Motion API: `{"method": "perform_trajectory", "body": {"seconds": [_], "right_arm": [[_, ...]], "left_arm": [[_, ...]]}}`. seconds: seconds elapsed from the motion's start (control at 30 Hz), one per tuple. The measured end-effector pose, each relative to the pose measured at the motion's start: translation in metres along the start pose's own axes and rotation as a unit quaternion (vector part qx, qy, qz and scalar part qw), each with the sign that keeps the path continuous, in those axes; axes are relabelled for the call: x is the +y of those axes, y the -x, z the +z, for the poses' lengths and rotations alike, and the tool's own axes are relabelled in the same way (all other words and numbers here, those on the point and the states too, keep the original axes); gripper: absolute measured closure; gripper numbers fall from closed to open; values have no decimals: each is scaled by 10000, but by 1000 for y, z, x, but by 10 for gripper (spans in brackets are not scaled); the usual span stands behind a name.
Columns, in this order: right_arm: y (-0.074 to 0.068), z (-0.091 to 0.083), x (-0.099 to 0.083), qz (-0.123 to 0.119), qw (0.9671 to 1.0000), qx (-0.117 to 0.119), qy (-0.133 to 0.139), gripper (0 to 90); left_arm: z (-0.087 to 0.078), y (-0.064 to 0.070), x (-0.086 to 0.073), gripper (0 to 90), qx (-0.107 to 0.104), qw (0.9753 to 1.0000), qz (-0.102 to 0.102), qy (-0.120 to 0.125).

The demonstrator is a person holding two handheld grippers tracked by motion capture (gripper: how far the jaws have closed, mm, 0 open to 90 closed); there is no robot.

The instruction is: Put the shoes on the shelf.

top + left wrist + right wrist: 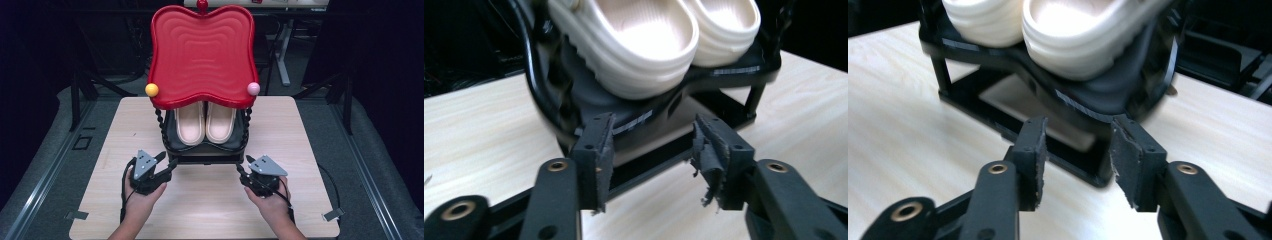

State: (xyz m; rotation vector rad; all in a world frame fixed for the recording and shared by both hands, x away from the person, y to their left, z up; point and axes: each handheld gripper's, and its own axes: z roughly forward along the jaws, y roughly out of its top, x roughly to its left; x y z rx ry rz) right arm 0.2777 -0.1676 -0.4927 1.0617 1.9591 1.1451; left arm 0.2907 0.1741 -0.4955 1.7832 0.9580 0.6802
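A pair of cream slippers (205, 122) sat side by side on the black rack's (207, 150) lower shelf beneath its red tray (200, 55); left gripper (167, 161) and right gripper (243, 166) waited released, jaws apart, just before the rack's base.

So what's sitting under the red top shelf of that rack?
A pair of cream slippers lies side by side on the black lower shelf, heels toward the person. The red top shelf covers their toe ends, so those can't be seen.

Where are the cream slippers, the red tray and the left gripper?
cream slippers (205, 122): high view, insoles of the pair.
red tray (202, 52): high view, ribbed middle.
left gripper (167, 159): high view, between its fingertips.
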Motion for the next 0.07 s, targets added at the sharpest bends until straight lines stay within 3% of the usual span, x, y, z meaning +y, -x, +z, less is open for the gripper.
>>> {"method": "perform_trajectory", "body": {"seconds": [0.07], "right_arm": [[7,-7,-10,25,10000,-35,-7,548]], "left_arm": [[-4,-4,-6,479,15,10000,70,-69]]}}
